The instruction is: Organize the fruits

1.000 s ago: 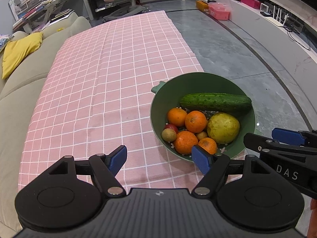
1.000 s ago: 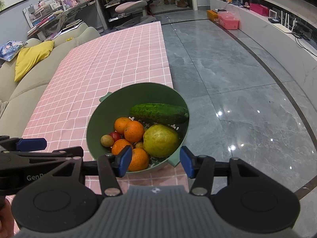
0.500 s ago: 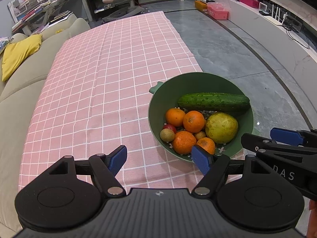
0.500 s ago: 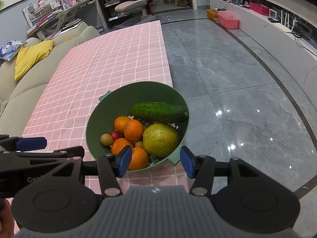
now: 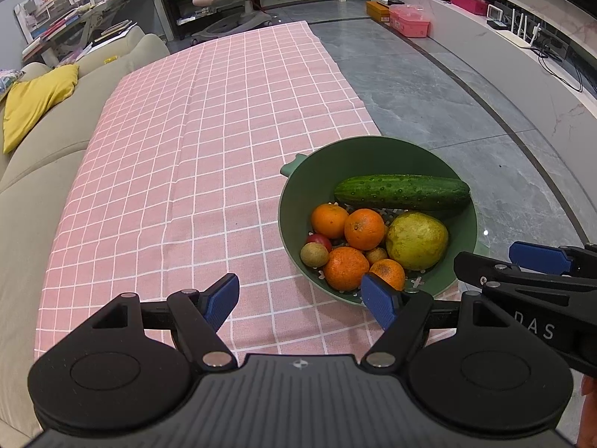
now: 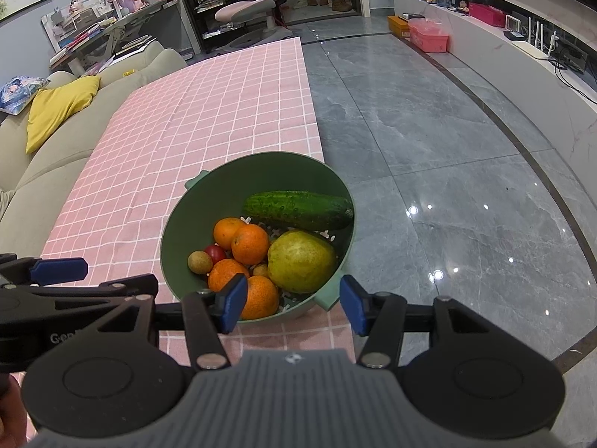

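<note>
Pink tablecloth [image 5: 209,156], bowl [image 5: 294,201] beyond jaws

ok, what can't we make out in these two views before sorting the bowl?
- Bowl near rim: hidden by the right gripper fingers, right wrist view.
- Nearest orange: partly behind a left gripper finger, left wrist view.
- Small brown fruit: mostly buried between oranges and the pear.

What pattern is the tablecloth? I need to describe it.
Pink with a white grid check, the tablecloth shows best in the left wrist view.
</note>
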{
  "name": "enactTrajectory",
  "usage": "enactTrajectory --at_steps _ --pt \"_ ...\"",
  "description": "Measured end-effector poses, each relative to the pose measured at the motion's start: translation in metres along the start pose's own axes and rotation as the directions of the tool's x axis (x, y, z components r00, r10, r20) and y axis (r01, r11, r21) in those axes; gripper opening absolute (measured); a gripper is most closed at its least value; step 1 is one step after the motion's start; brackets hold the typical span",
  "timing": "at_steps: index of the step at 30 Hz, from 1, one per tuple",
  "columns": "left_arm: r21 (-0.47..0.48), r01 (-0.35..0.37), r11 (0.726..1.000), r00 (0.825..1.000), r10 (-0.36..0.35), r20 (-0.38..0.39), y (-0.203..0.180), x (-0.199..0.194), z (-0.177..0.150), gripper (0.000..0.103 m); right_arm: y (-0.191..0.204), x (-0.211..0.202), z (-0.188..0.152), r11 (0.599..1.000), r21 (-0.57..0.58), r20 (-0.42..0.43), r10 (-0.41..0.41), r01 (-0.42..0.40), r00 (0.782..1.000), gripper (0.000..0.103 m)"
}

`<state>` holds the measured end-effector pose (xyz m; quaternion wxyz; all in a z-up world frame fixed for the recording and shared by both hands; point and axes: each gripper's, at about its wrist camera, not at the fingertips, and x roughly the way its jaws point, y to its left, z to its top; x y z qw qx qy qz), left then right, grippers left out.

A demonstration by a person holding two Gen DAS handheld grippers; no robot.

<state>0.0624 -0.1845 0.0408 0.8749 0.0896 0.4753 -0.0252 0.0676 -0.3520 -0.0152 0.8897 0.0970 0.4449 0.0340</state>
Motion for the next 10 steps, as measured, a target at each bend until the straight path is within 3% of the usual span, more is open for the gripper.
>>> enactTrajectory --at_steps 10 --pt "-0.006 0.023 1.0 1.0 -0.023 0.011 0.0008 0.0009 0.0 0.088 -0.0015 0.0016 -0.0002 1.0 0.008 -0.001 -0.006 0.006 1.0 0.052"
